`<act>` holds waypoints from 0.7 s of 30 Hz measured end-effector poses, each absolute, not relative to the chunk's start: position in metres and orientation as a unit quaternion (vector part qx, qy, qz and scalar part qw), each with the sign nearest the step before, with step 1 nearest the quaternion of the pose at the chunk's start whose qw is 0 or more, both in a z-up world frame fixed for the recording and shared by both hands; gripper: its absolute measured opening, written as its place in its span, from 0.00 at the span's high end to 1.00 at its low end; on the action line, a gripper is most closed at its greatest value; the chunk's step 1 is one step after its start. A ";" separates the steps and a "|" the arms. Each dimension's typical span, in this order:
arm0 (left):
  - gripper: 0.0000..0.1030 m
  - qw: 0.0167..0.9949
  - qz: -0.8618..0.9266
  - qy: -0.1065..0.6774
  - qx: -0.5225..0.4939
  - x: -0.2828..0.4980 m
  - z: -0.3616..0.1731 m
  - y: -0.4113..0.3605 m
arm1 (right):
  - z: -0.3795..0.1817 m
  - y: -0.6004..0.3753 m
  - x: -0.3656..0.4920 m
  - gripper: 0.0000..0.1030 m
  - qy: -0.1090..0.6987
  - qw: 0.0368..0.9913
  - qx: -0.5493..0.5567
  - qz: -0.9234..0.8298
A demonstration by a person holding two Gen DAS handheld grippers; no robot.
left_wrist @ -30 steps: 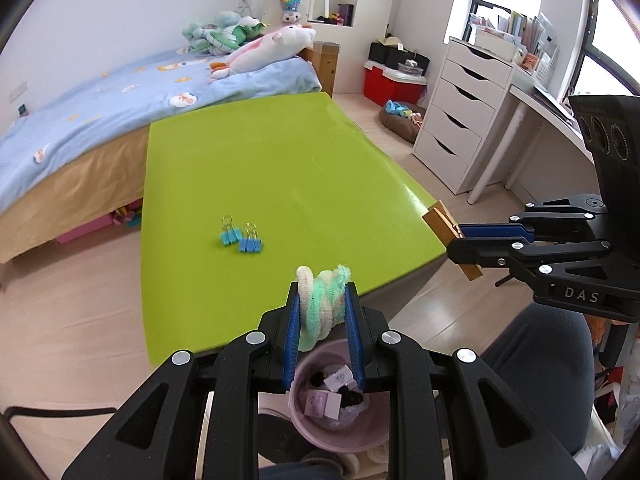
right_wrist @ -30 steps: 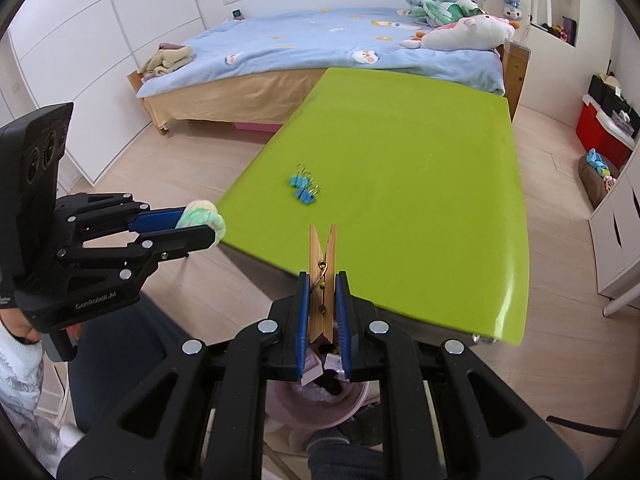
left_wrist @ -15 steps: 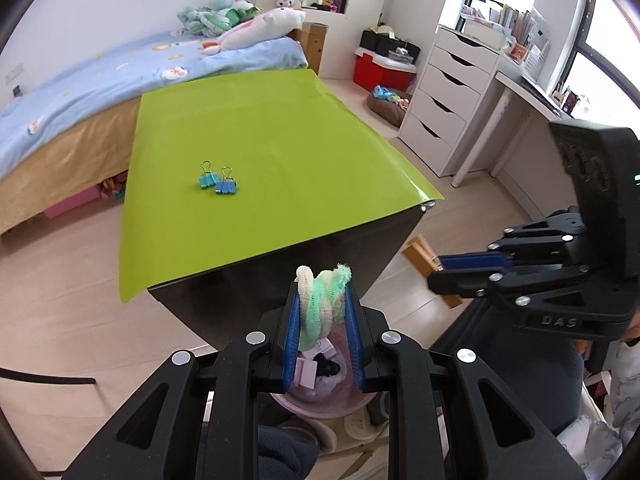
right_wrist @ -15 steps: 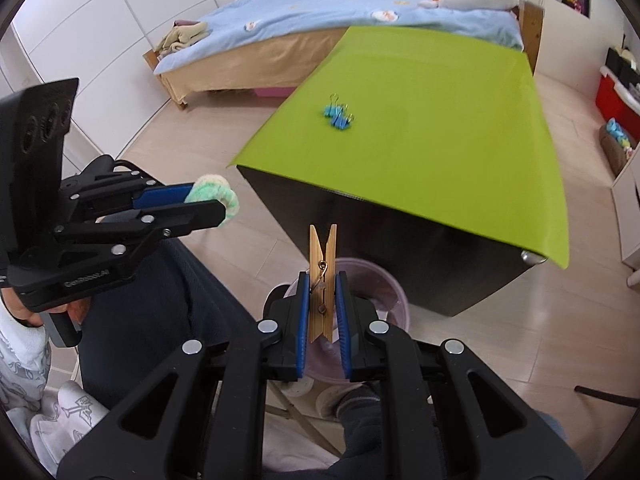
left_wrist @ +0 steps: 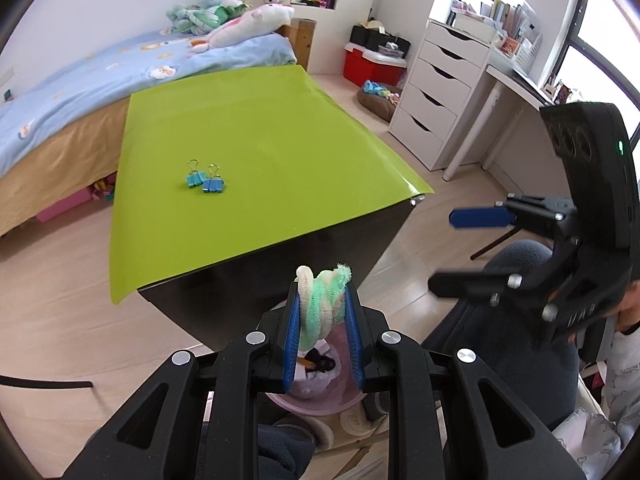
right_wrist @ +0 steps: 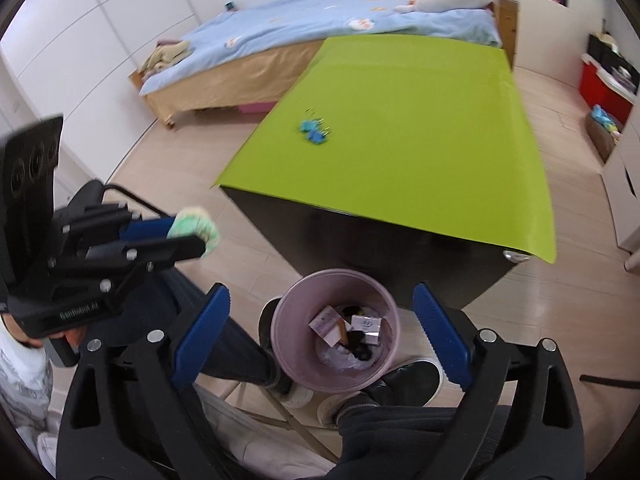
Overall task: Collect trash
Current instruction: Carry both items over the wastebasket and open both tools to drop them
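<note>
Both looking steeply down from close above the pink bin [right_wrist: 335,344] (shared), toward the green table [left_wrist: 256,168].

The right hand-held gripper [right_wrist: 320,336] is opening its jaws wide, with nothing between them now; a second ago they were clamped on a wooden clothespin [right_wrist: 342,330]. That clothespin is now lying inside the pink bin [right_wrist: 294,300] among the paper scraps. Both views are tipping further down than before: the green bench [right_wrist: 420,128] is sliding up the picture, its dark front face is showing, and the bin is coming fully into sight under the right gripper.
</note>
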State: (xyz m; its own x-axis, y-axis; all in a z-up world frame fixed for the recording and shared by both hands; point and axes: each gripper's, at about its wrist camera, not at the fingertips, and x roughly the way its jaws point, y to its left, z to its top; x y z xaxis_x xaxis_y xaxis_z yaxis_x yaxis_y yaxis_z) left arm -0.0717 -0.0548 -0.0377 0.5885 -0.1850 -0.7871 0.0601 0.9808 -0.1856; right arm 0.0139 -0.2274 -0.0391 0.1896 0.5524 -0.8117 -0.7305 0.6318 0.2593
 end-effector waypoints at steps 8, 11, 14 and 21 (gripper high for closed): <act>0.24 0.887 -0.085 0.448 -0.074 -0.068 -0.040 -0.061 | -0.032 -0.244 0.019 0.08 0.471 0.782 -0.079 0.401; 0.11 0.890 -0.072 0.444 -0.080 -0.067 -0.041 -0.059 | -0.032 -0.246 0.019 0.07 0.471 0.783 -0.077 0.399; 0.08 0.890 -0.054 0.445 -0.079 -0.066 -0.042 -0.056 | -0.033 -0.247 0.019 0.06 0.472 0.782 -0.075 0.400; 0.07 0.890 -0.033 0.446 -0.093 -0.067 -0.041 -0.044 | -0.037 -0.242 0.020 0.05 0.475 0.778 -0.075 0.405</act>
